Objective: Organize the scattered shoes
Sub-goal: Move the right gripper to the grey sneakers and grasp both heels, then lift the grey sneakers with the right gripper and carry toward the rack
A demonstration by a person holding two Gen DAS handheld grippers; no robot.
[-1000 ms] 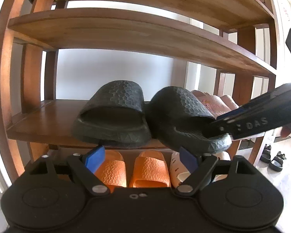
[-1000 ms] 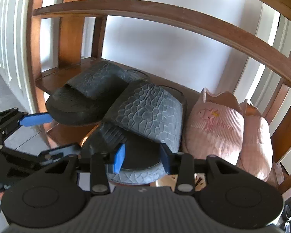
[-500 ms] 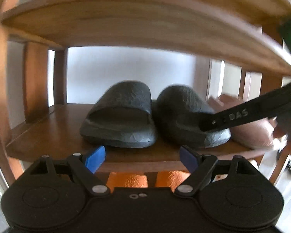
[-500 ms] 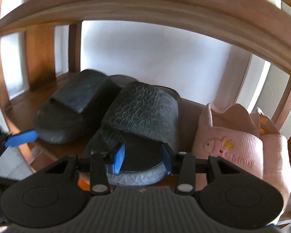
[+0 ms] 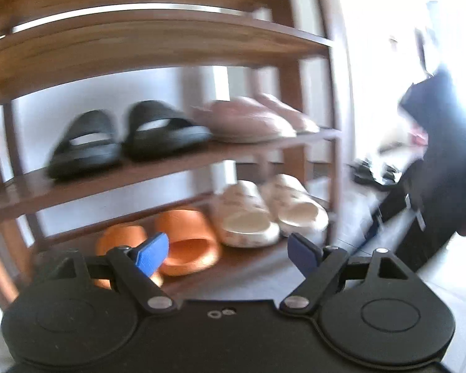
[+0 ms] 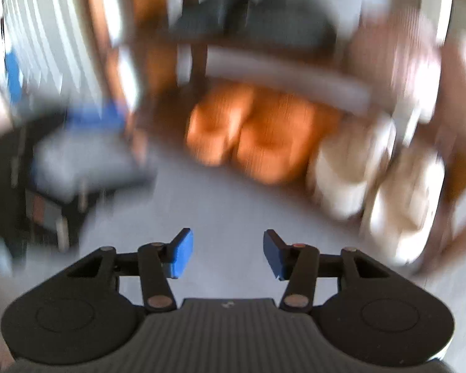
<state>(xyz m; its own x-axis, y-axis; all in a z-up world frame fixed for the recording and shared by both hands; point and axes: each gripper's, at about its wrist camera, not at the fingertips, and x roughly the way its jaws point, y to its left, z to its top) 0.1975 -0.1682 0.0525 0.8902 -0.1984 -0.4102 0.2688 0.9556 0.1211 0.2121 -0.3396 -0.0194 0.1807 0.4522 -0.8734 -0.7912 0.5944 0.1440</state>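
Shoe rack (image 5: 332,136) with 4 pairs shelved: black slides (image 5: 127,138) and pink slippers (image 5: 251,119) on the middle shelf; orange slides (image 5: 174,242) and cream slides (image 5: 267,211) on the bottom one. Left gripper (image 5: 230,253) with jaws apart and empty, aimed at the lower shelf. Right gripper (image 6: 226,255) with jaws opening, nothing between them, tilted down at bare floor (image 6: 220,205). Loose dark shoes (image 5: 372,171) on the floor right of the rack, probably nearer the right hand; long axis unreadable through blur.
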